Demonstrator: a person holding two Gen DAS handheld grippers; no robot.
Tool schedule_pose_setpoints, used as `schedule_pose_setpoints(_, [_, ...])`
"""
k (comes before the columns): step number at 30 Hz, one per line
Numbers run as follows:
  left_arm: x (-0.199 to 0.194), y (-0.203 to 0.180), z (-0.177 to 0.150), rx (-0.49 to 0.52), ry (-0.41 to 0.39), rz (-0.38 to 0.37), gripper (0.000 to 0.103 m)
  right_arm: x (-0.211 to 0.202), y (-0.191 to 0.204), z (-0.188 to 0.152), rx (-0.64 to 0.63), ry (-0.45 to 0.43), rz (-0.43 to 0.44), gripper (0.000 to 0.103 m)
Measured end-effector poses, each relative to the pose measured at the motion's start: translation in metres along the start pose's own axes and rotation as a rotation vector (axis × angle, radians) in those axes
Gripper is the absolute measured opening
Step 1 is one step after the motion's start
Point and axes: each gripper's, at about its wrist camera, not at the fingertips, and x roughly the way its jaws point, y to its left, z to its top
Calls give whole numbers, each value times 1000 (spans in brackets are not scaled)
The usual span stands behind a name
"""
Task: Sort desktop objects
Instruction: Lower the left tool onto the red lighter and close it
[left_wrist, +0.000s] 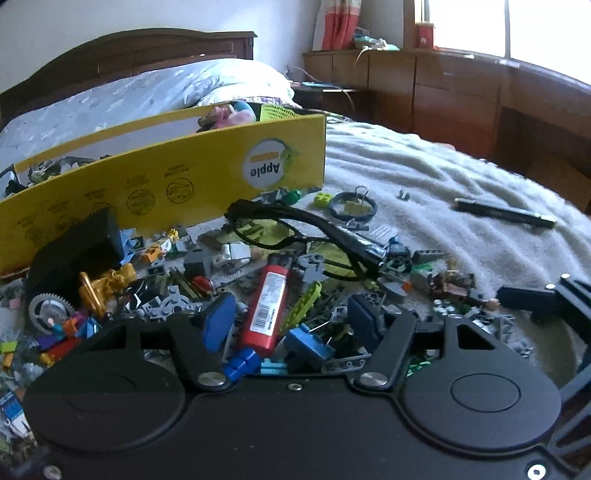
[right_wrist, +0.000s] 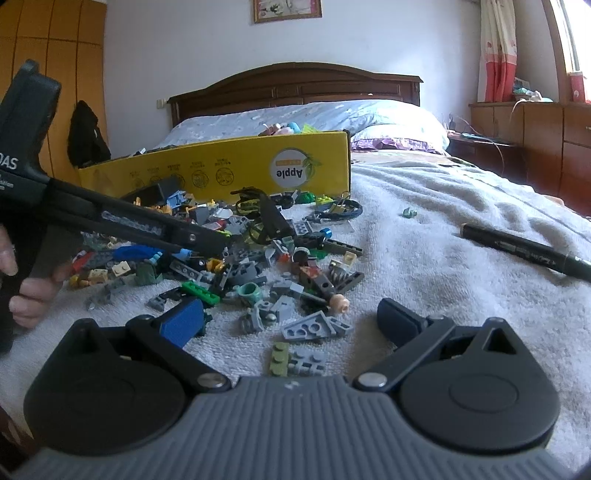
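2 parted fingers of the left hand-held gripper flank the red lighter (untouched); right hand-held gripper gapes.

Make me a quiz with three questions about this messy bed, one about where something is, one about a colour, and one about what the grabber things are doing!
1. Where does the black pen lie?
A. inside the yellow box
B. alone on the white blanket, off to the right of the toy pile
C. under the glasses

2. What colour is the lighter in the pile?
A. red
B. green
C. white

3. How do the jaws of the right gripper stand?
A. shut on a brick
B. shut on the pen
C. open, holding nothing

Answers:
1. B, the pen rests by itself on the white blanket, clear of the bricks.
2. A, its body is red with a white barcode label, seen between the left gripper's blue pads.
3. C, the two pads sit wide apart with only loose grey bricks on the blanket between them.
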Motion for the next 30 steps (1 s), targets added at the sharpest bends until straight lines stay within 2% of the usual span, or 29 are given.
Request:
schedule_pose_setpoints(1, [2, -1, 0, 7, -6, 10, 64, 1, 0, -1, -1, -1, 0, 103])
schedule_pose_setpoints(3, [9, 2, 1, -14, 14, -22, 55, 2, 0, -1, 1, -2, 1, 103])
schedule_pose_setpoints(5, [13, 4, 1, -38, 11, -20, 52, 2, 0, -2, 0, -3, 1, 103])
schedule_pose_setpoints(10, [9, 0, 3, -19, 3, -31, 23, 4, 1, -2, -9, -2, -8, 103])
schedule_pose_setpoints(11, [7, 1, 3, -24, 8, -55, 15, 4, 1, -2, -11, -3, -8, 103])
schedule_pose_setpoints(13, [-1, 4, -1, -59, 14, -78, 15, 4, 1, -2, -11, -2, -8, 103])
schedule_pose_setpoints(21, [-48, 28, -29, -146, 3, -56, 9, 4, 5, -2, -18, -2, -19, 103])
schedule_pose_setpoints(25, [-64, 46, -45, -200, 7, -42, 16, 4, 6, -1, -18, 2, -21, 103])
schedule_pose_setpoints(28, [-68, 56, -49, -215, -1, -6, 18, 4, 10, 1, -13, 9, -11, 103])
schedule_pose_setpoints(30, [-68, 60, -49, -230, -10, 14, 23, 4, 16, 1, -22, 13, 5, 103])
